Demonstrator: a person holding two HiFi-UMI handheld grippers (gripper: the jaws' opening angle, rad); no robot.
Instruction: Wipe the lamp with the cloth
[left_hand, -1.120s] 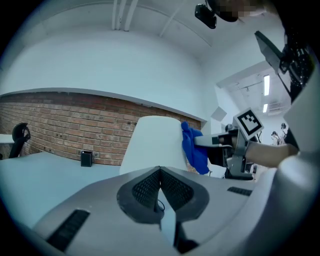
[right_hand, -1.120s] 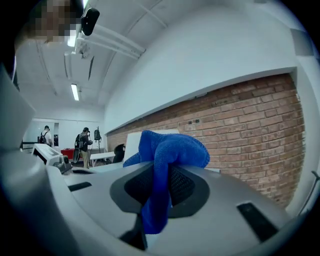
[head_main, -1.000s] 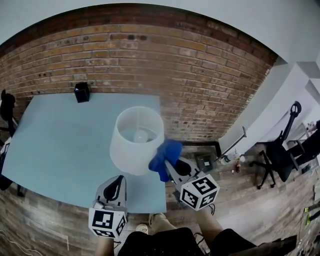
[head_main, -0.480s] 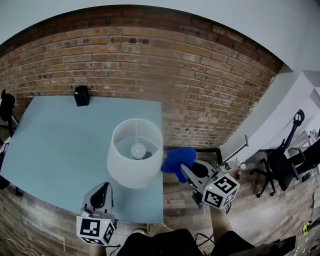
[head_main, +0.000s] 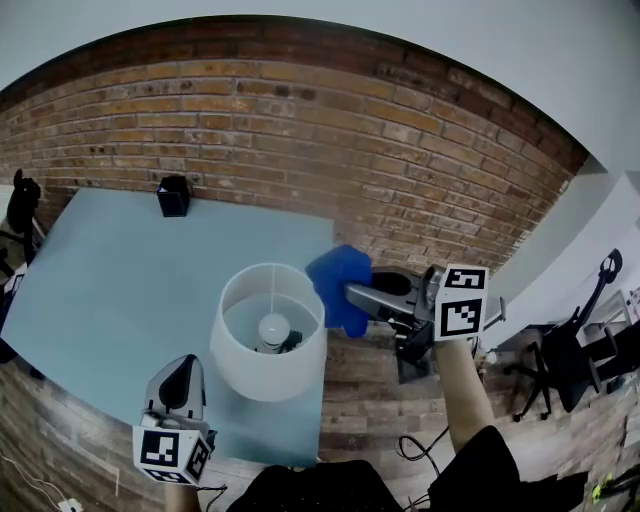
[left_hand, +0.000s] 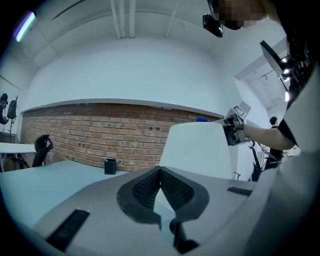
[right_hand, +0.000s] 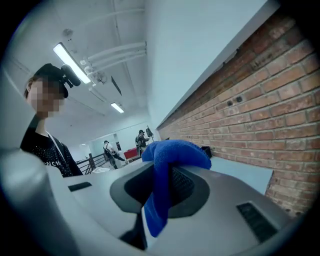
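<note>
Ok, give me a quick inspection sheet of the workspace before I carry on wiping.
Surface: light blue table, mostly bare.
Job's things: white lamp stands upright near the table's front edge, bulb visible inside; blue cloth sits at the shade's right rim, contact unclear.
Clutter: one small black box at the table's far edge.
Grippers: right tool shut on the cloth; left tool shut, empty, low beside the lamp.
Cables: one dark cable on the floor.
Surroundings: brick wall behind; office chair at right.
</note>
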